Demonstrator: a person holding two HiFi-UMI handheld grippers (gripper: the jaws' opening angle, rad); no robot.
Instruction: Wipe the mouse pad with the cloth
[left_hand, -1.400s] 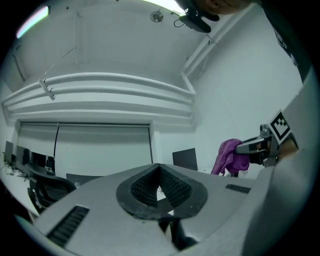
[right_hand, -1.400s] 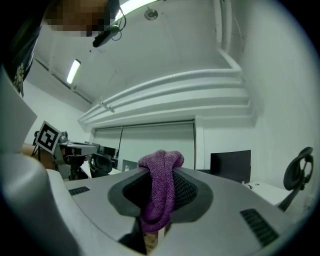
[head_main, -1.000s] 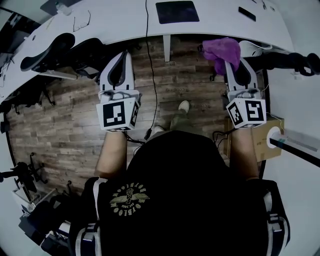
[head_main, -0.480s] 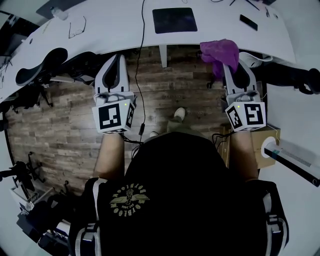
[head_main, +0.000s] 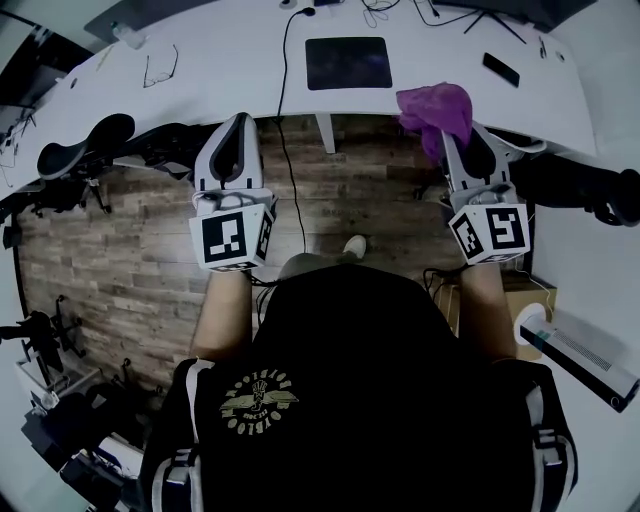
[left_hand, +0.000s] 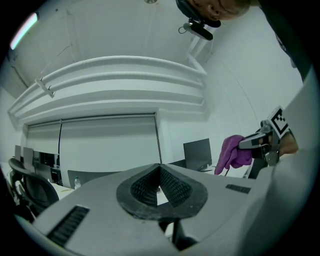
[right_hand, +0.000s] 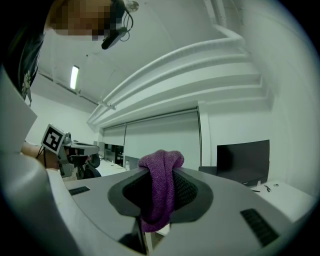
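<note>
Though nearer, cloth off mouse pad.

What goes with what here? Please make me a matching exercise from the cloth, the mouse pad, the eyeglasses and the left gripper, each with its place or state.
Things:
1. cloth
2. mouse pad
3. eyeglasses
4. left gripper

Places or states:
A. jaws together, nothing between them
B. lying on the white desk, far left of the dark pad
C. purple, clamped in the right gripper jaws
D. dark rectangle lying mid-desk

Pairs: 1-C, 2-D, 3-B, 4-A
</note>
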